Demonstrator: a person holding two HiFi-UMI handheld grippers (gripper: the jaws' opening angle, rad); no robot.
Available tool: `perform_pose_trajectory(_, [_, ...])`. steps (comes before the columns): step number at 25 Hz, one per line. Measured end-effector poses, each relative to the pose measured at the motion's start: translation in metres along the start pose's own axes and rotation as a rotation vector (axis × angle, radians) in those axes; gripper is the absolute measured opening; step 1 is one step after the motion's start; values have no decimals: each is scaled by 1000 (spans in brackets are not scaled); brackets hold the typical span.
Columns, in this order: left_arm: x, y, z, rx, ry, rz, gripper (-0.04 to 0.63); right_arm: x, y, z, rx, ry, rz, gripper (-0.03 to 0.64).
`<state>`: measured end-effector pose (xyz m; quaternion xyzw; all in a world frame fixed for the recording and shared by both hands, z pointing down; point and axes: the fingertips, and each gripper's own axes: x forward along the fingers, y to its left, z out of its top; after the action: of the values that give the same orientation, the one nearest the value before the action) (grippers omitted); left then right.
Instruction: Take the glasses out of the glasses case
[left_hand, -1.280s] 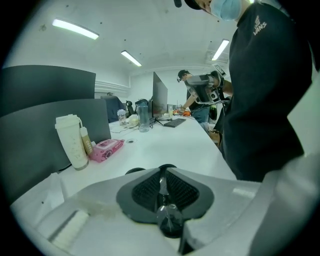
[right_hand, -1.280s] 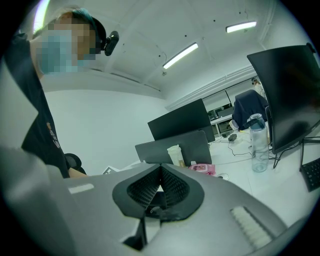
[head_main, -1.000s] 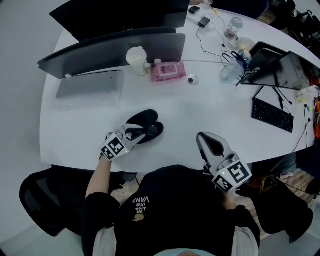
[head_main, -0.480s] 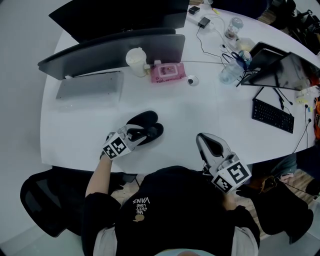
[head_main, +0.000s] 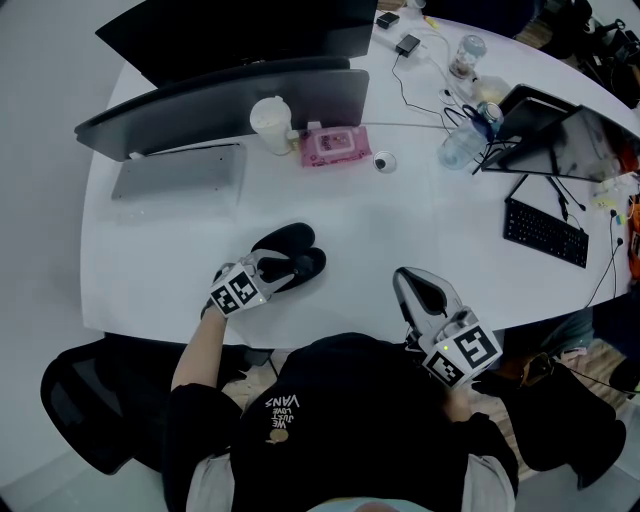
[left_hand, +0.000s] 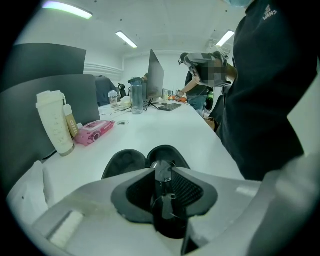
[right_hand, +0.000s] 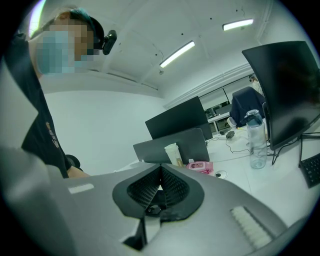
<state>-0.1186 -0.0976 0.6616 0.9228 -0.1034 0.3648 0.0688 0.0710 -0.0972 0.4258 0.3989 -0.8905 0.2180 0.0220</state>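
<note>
One glasses case (head_main: 284, 240) lies open on the desk (head_main: 400, 220). The left hand-held gripper (head_main: 290, 266) pinches the glasses (left_hand: 163, 174); the right hand-held gripper (head_main: 408, 280) is pressed together.

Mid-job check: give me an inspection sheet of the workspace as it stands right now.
Surface: white table, bare around the case.
Job's things: black glasses case lies open near the front edge; a dark glossy piece, apparently the glasses, sits between the left jaws.
Clutter: white cup, pink wipes pack, grey laptop, water bottle, keyboard, all apart from the case.
Grippers: left gripper shut on the glasses at the case; right gripper shut, empty, at the table's front edge.
Cables: black cable at the far side.
Surroundings: black chair at the left.
</note>
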Motion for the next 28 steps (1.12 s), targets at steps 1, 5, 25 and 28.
perform_pose_trajectory(1, [1,0,-1,-5,6,-2,95,0,0,0,1,-1,-1,-1])
perform_pose_trajectory(5, [3,2,-6,-20,29,-1,95,0,-3,1,4,-3,-8,-2])
perform_pose_trajectory(25, [12,3,-19,-13,148,32,30,0,-6,-1,10,-2,-4,-1])
perform_pose_trajectory(28, [12,4,-19,-13,150,43,18,-1,-6,-1,10,-2,-5,-1])
